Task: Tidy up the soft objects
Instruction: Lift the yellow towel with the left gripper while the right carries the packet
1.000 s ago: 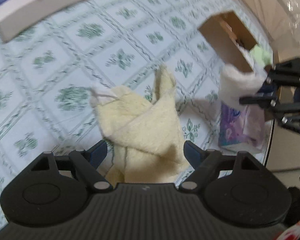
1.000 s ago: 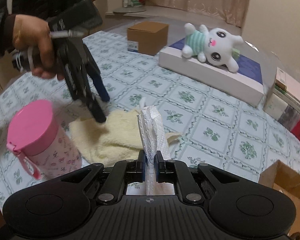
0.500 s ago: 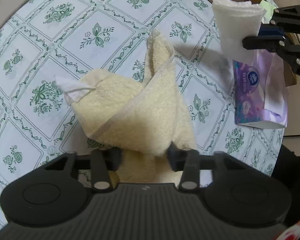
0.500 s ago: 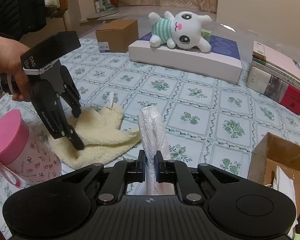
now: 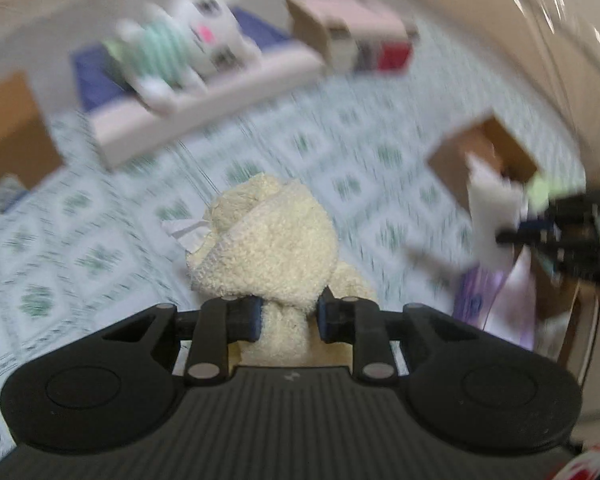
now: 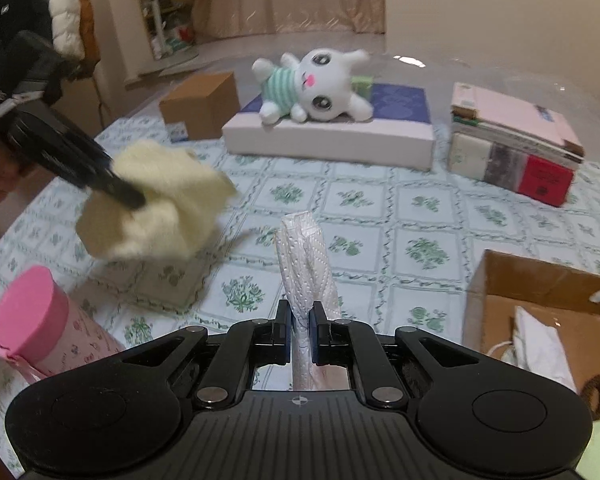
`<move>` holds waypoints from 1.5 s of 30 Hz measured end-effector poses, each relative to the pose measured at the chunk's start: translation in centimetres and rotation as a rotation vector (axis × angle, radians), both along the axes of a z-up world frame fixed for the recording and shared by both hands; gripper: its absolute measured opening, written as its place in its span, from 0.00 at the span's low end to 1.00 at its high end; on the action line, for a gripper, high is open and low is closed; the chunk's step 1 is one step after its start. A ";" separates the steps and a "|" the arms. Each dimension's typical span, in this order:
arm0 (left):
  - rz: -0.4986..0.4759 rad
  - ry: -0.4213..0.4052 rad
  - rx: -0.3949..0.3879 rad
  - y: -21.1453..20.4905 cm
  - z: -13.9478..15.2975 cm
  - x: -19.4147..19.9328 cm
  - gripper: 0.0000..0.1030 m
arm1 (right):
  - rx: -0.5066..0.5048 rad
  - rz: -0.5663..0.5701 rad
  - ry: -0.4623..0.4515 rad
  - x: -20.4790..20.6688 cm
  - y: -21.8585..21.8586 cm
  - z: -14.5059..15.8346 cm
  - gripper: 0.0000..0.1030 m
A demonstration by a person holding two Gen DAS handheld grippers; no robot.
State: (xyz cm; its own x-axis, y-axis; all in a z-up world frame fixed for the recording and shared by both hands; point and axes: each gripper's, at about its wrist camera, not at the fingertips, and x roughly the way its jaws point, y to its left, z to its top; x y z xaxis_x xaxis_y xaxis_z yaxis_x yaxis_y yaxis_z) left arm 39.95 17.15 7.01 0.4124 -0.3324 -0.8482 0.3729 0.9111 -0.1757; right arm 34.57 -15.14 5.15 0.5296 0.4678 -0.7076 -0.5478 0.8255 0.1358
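Observation:
A cream fluffy towel (image 5: 272, 248) hangs bunched in my left gripper (image 5: 289, 316), whose jaws are still closing on it; the pads press its lower part. From the right wrist view the same towel (image 6: 156, 200) hangs above the tablecloth under the left gripper (image 6: 128, 196). My right gripper (image 6: 300, 338) is shut on a folded white dotted cloth (image 6: 306, 264) that stands up between its fingers. That white cloth (image 5: 492, 212) and the right gripper (image 5: 512, 236) show blurred at the right of the left wrist view. An open cardboard box (image 6: 540, 292) with white cloth inside sits at the right.
A plush bunny (image 6: 316, 84) lies on a flat white box (image 6: 328, 140) at the back. A closed brown box (image 6: 200, 104) stands at the back left, stacked books (image 6: 516, 148) at the back right, a pink bottle (image 6: 40, 324) near left. A purple tissue pack (image 5: 488, 304) lies by the open box.
My left gripper closed on the cream towel and lifted it off the tablecloth. The right gripper swung right toward the open box, still holding the white cloth.

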 end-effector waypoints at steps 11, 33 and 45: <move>0.205 -0.220 -0.033 2.6 10.3 -8.3 0.22 | 0.014 -0.089 -0.066 -5.2 -3.4 5.7 0.08; 0.262 -0.419 -0.046 -6.2 14.0 -25.5 0.22 | -0.036 -0.216 -0.206 -17.1 -9.1 8.6 0.08; 0.288 -0.421 -0.041 -13.4 9.3 -26.3 0.22 | 0.013 -0.277 -0.191 -18.6 -13.0 8.0 0.08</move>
State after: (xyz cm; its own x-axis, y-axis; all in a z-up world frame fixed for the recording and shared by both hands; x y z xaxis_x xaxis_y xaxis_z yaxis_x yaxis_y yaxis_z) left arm 13.67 3.76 16.31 0.7950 -0.1846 -0.5778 0.1541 0.9828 -0.1019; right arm 15.96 -28.18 13.16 0.7603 0.2957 -0.5784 -0.3189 0.9456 0.0642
